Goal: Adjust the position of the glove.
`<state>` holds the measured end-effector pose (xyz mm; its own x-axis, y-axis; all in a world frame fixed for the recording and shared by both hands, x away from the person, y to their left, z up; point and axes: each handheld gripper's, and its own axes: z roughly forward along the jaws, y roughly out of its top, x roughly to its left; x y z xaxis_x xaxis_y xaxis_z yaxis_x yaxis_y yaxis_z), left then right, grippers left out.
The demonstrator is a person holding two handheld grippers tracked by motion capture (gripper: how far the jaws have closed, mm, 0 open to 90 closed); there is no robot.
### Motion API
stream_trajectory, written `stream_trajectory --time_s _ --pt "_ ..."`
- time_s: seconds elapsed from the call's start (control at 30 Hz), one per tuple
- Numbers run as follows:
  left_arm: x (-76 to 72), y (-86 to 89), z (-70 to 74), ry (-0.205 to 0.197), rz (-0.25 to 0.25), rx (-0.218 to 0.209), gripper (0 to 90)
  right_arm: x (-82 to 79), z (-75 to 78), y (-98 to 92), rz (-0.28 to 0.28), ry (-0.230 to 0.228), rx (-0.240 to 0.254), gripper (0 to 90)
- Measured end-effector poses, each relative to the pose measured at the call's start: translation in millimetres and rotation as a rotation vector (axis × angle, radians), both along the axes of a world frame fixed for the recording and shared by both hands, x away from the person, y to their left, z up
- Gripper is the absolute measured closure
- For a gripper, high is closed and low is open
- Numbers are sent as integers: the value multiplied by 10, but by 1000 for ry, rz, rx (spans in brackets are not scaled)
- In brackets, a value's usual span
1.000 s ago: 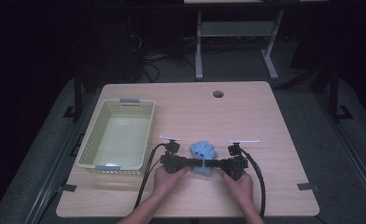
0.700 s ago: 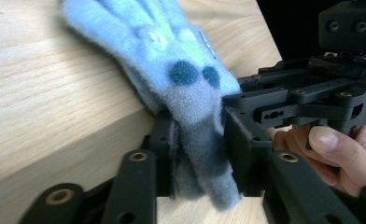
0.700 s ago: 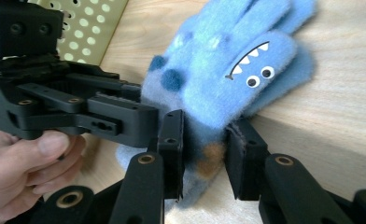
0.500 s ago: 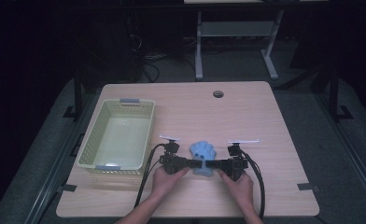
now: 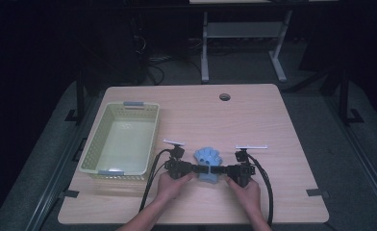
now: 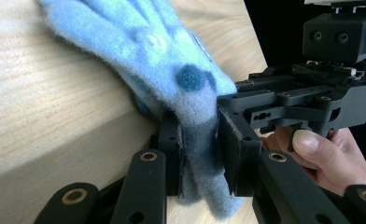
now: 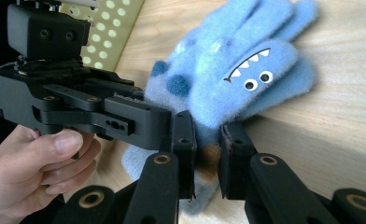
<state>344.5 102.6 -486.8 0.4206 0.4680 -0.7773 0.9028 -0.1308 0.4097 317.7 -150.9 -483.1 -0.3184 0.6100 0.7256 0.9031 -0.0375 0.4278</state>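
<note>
High view: blue glove (image 5: 209, 159) lies near table (image 5: 273, 120) front edge, mid-width, btwn left gripper (image 5: 196, 169) & right gripper (image 5: 223, 170); yellow basket (image 5: 94, 144) at left edge.
Left gripper view: jaws just closed further, clamped on glove cuff (image 6: 197, 154).
Right gripper view: jaws pinch cuff too; monster face (image 7: 249, 70) up.

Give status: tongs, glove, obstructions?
Left tongs shut on blue glove cuff, just re-closed. Right tongs shut on it too. Glove on table, basket apart. Nothing in the way.
</note>
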Motion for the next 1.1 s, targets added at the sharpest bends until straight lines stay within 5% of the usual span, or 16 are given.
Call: stream_trajectory --time_s 0.23,0.63,1.1 --pt "-4 37 76 -18 3 -23 716 -1 61 7 1 -16 26 795" --pt "-37 176 339 -78 1 -65 714 -10 381 105 38 -88 19 795" --pt "-54 289 492 -94 -6 -84 713 -2 557 198 53 -113 23 792"
